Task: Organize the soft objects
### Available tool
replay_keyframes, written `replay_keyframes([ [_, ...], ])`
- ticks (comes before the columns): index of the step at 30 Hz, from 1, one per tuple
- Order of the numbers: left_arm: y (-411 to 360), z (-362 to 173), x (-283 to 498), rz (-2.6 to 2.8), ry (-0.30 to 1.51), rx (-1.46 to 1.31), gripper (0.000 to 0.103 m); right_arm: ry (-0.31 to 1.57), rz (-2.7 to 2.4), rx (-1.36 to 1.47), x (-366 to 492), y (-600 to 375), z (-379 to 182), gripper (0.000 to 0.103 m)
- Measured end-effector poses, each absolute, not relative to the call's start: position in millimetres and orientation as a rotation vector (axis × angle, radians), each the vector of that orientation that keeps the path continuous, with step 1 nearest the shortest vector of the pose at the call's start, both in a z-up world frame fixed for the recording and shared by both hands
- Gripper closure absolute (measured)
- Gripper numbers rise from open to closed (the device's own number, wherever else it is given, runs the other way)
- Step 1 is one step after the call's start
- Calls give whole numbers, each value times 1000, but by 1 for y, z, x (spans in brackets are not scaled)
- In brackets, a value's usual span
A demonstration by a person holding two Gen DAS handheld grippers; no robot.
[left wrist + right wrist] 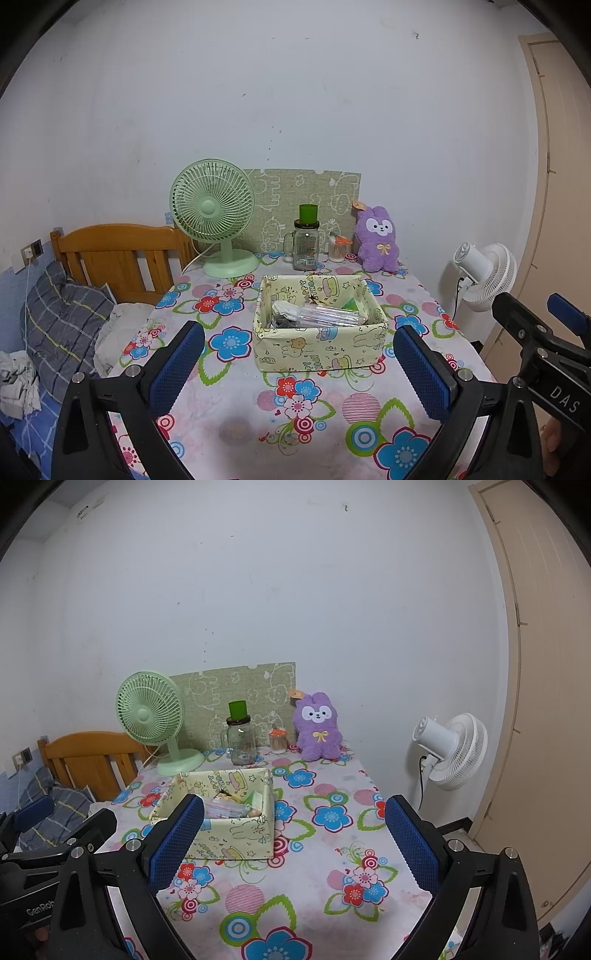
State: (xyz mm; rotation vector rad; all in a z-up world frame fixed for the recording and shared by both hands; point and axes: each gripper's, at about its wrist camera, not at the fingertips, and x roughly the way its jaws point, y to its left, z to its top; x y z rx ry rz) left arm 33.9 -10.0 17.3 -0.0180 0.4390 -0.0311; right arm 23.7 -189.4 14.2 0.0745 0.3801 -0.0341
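Tabletop [236, 410], floral cloth, fills lower frame. Fabric storage box [319, 349] centre. Purple plush bunny [376, 240] upright, centre right, against the wall. Left gripper [299, 365] and right gripper [293, 843] both spread, empty. Likely next: approach bunny's torso squarely, squeeze gently, avoid glass jar [306, 245].

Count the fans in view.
2. A green desk fan stands at the table's back left; a white pedestal fan stands on the floor, right of the table.
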Motion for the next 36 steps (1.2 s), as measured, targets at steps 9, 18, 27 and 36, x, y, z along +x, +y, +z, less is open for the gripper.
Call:
replay_keyframes([
  [9,-9,14,38,-26,447,-20,0,382,-30,73,24,-188,15,3],
  [18,-7,13,36,-22,449,-18,0,379,-27,74,26,-187,16,3],
  [27,-6,13,36,-21,450,-19,0,385,-29,78,26,-186,15,3],
  [36,-6,12,36,-27,450,-21,0,390,-31,79,26,-186,14,3],
])
